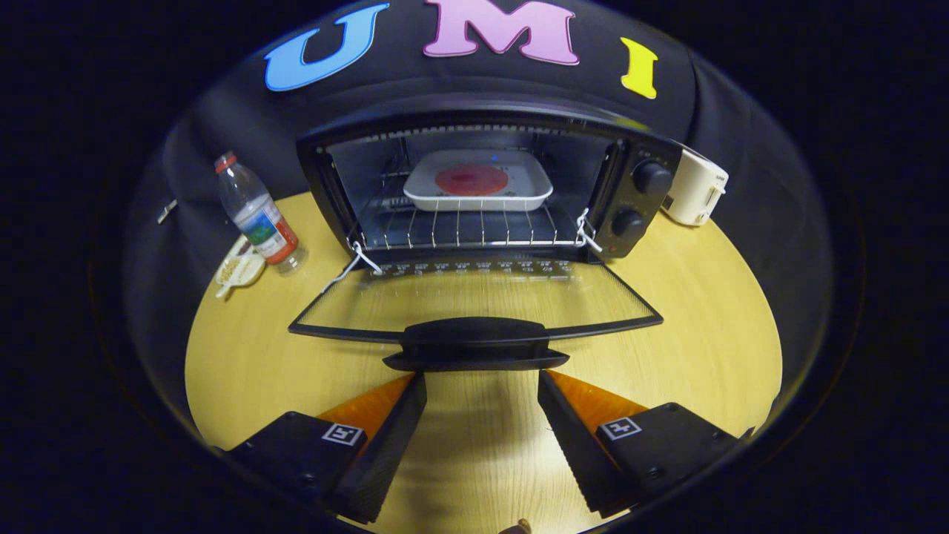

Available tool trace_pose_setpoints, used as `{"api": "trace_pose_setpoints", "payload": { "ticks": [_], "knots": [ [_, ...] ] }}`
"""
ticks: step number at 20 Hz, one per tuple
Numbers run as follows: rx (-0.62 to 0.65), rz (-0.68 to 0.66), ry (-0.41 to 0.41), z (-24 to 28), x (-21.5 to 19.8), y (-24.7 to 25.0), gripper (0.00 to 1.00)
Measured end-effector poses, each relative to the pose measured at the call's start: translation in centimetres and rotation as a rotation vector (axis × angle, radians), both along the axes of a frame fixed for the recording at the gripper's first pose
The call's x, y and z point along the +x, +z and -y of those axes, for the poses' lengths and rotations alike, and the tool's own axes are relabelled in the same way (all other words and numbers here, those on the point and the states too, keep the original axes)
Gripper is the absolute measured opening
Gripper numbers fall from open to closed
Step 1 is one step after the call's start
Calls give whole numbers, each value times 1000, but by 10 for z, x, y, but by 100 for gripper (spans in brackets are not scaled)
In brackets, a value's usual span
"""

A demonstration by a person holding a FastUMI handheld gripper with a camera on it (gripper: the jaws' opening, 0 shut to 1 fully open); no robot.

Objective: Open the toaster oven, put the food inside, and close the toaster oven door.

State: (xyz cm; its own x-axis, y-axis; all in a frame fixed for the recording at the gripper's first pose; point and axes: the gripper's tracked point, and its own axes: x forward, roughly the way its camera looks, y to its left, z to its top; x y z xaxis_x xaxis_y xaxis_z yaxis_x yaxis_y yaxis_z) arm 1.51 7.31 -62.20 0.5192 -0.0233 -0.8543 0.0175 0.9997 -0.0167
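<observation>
Black toaster oven (pixel 489 185) open at your 12 o'clock, food already on its rack.

Your gripper (pixel 482 386) is spread wide and holds nothing, its tips just short of the black door handle (pixel 474 343). The glass door (pixel 474 300) lies folded down flat over the round yellow wooden table (pixel 704 297). Inside, a white square tray (pixel 478 185) with a red round patty (pixel 471 179) sits on the wire rack (pixel 460 226). At 10 o'clock stand a clear plastic bottle (pixel 258 215) and a small white dish (pixel 239 268); at 2 o'clock, a cream-coloured appliance (pixel 697 194). Bare tabletop lies either side of the door.
</observation>
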Motion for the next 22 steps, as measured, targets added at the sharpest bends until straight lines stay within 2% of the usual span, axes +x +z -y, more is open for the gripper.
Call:
{"api": "trace_pose_setpoints", "payload": {
  "ticks": [3,6,9,13,18,22],
  "knots": [
    [-9,163,-23,15,20,45,100],
    [9,199,-36,4,8,70,100],
    [-17,216,-18,27,-13,78,100],
    [-7,239,-45,45,-24,103,100],
    [-46,367,-85,85,-39,183,100],
    [-69,518,-73,104,-40,279,99]
  ]
}}
